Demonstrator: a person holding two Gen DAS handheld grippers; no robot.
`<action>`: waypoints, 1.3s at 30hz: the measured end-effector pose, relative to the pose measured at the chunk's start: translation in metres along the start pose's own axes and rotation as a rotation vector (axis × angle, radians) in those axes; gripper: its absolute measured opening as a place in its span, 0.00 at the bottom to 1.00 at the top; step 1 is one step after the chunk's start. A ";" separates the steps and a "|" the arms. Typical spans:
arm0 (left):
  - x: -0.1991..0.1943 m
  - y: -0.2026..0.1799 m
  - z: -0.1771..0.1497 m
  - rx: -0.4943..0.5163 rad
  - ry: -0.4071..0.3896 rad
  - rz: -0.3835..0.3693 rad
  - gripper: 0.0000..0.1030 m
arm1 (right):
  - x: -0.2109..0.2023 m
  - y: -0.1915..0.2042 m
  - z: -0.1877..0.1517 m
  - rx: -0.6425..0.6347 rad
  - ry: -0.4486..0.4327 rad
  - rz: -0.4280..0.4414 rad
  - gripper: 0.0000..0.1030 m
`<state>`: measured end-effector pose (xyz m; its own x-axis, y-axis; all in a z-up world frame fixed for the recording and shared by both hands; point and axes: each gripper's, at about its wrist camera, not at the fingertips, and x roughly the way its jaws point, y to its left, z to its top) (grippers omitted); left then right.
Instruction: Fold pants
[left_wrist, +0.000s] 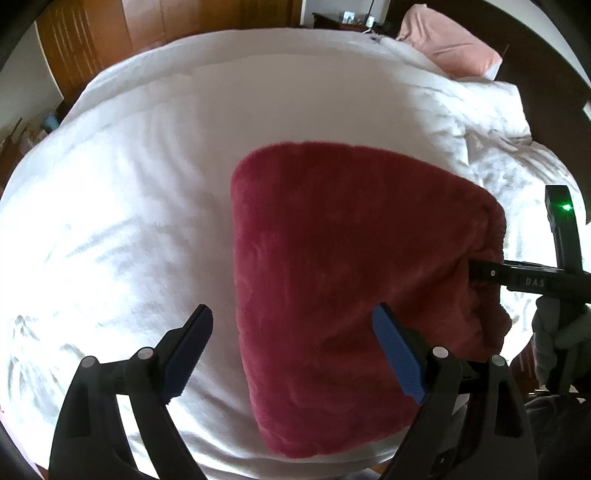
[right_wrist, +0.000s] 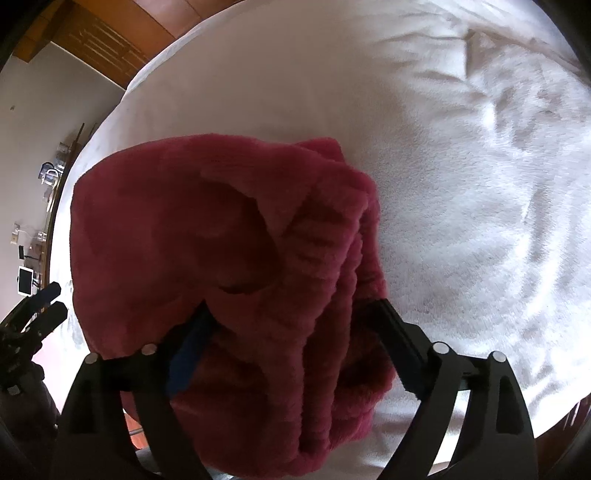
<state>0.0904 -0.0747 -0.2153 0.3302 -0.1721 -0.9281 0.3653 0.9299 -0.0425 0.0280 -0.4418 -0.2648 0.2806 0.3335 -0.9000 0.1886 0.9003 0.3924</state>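
1. Left tool (left_wrist: 291, 345): spread, empty, hovering over the near left edge of the pants (left_wrist: 343, 295).
2. Right tool (right_wrist: 295, 332): fingers apart around the pants' bunched ribbed end; whether they grip, cannot tell.
3. Pants: crimson fleece, folded into a thick pad on the bed (left_wrist: 147, 166), long axis running away from the left tool; the right tool is nearer.

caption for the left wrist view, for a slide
Open left gripper hovers over folded red pants on white bed; right gripper at far edge.
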 end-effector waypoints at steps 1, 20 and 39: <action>0.002 -0.001 0.000 -0.003 0.006 0.004 0.85 | 0.003 0.000 0.001 0.000 0.003 0.002 0.90; 0.052 0.025 -0.008 -0.192 0.124 -0.128 0.88 | 0.047 -0.019 0.014 0.032 0.100 0.118 0.97; 0.079 0.057 -0.020 -0.454 0.158 -0.326 0.83 | 0.067 -0.031 0.035 0.013 0.182 0.285 0.71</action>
<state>0.1197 -0.0288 -0.2985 0.1168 -0.4547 -0.8830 0.0054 0.8893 -0.4572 0.0743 -0.4574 -0.3303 0.1513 0.6168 -0.7724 0.1387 0.7605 0.6344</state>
